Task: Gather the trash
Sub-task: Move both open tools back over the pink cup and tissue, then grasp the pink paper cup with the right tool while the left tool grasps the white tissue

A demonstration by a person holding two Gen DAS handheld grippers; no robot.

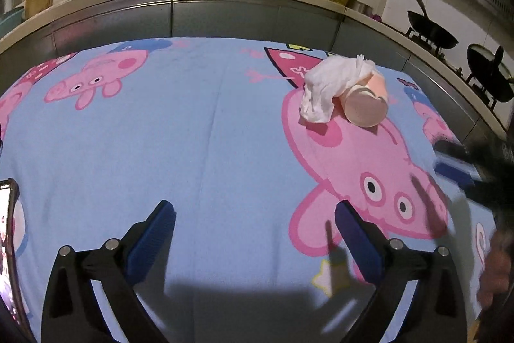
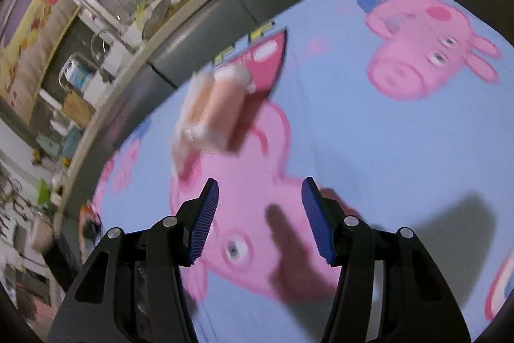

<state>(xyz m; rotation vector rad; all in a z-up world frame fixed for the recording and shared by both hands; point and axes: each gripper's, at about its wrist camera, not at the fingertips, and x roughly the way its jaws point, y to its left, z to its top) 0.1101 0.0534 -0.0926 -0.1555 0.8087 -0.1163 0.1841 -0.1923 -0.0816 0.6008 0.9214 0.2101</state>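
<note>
Lying on its side on the blue cartoon-pig cloth (image 1: 199, 130), one pink paper cup (image 1: 366, 108) points its open mouth toward the left gripper (image 1: 255, 214); one crumpled white tissue (image 1: 324, 89) drapes its far end; left gripper stands wide and empty; right gripper (image 2: 260, 192) is half-spread, nothing between.

We count one crumpled white tissue (image 1: 324, 92) and one pink paper cup (image 1: 366, 106) lying on its side, touching each other, ahead and to the right of the left gripper (image 1: 255, 214). We count two grippers in all, the right gripper (image 2: 260, 192) being the second, each with two blue-padded fingers. One cartoon-printed cloth (image 1: 192, 134) covers the tabletop. Beyond, two dark pans (image 1: 432, 32) sit on the stove.
</note>
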